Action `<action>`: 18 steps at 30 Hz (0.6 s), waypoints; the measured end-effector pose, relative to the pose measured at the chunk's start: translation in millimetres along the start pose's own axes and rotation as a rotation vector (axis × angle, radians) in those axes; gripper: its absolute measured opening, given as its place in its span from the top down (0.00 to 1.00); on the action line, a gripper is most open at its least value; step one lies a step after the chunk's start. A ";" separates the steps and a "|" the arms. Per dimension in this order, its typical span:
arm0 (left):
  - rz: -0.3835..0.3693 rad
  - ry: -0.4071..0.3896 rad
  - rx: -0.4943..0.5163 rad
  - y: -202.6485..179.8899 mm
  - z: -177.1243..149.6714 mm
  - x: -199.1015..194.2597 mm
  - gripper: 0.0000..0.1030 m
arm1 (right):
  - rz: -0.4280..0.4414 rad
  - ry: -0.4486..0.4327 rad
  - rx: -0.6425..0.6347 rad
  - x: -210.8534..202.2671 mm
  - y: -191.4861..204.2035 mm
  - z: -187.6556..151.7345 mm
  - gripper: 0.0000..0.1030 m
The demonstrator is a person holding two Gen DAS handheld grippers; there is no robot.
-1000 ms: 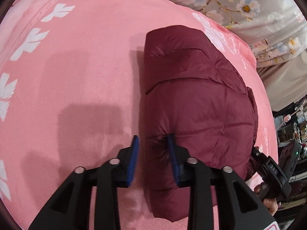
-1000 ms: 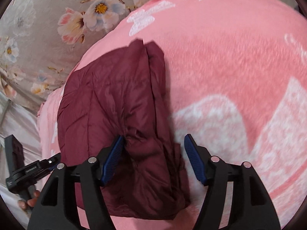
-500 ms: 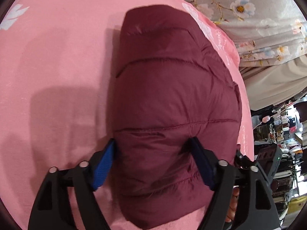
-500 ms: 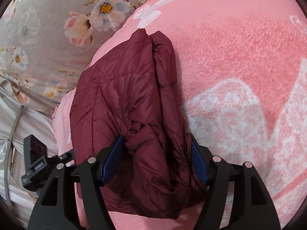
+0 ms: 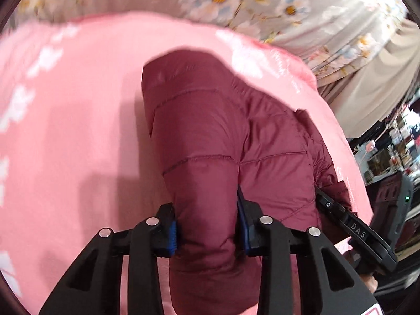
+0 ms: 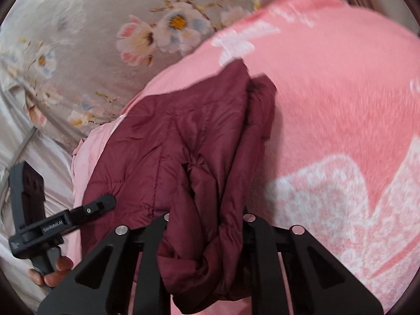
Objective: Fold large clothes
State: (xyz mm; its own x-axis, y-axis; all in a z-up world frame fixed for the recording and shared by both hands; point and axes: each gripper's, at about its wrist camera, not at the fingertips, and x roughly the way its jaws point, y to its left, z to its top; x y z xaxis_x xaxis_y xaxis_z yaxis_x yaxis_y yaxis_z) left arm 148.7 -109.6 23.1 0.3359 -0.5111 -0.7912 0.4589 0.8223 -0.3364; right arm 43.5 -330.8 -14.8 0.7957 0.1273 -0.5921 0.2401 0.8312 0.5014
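A folded maroon puffer jacket (image 5: 223,141) lies on a pink blanket (image 5: 73,136); it also shows in the right wrist view (image 6: 168,152). My left gripper (image 5: 207,223) is shut on the jacket's near left end, with padded fabric bulging between the blue pads (image 5: 172,232). My right gripper (image 6: 204,220) is shut on the bunched near right end of the jacket, and its pads are hidden in the fabric. The jacket's near edge appears raised off the blanket. Each gripper shows in the other's view, the right one (image 5: 351,225) and the left one (image 6: 60,223).
The pink blanket with white patterns (image 6: 341,120) covers a bed. A grey floral sheet (image 6: 92,39) lies past the blanket's far edge. Beige curtains (image 5: 367,84) and cluttered shelves (image 5: 393,147) are off to the right side.
Both grippers have closed on the near ends of the jacket, and its near edge has bunched up. Both views are now blurred by motion.
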 end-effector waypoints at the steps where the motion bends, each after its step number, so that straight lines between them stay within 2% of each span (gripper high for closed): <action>1: 0.010 -0.025 0.022 -2.7 3.1 -11.7 0.71 | -0.024 0.006 -0.004 -4.1 7.8 2.7 0.87; 6: 0.053 -0.117 0.096 -13.5 15.0 -48.0 0.71 | -0.032 -0.095 -0.096 -27.4 50.3 21.6 0.87; 10: 0.094 -0.235 0.160 -24.5 27.5 -83.8 0.71 | -0.013 -0.168 -0.147 -38.9 79.3 39.4 0.87; 18: 0.160 -0.406 0.235 -26.7 61.9 -135.7 0.71 | 0.014 -0.274 -0.249 -37.0 133.4 73.9 0.87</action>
State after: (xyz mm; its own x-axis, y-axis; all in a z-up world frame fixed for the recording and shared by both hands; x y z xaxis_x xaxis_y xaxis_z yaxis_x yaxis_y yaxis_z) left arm 141.8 -77.7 171.1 0.6895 -0.4773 -0.5448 0.5325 0.8439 -0.0655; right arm 87.2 -264.6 120.7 0.9256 0.0181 -0.3782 0.1121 0.9410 0.3194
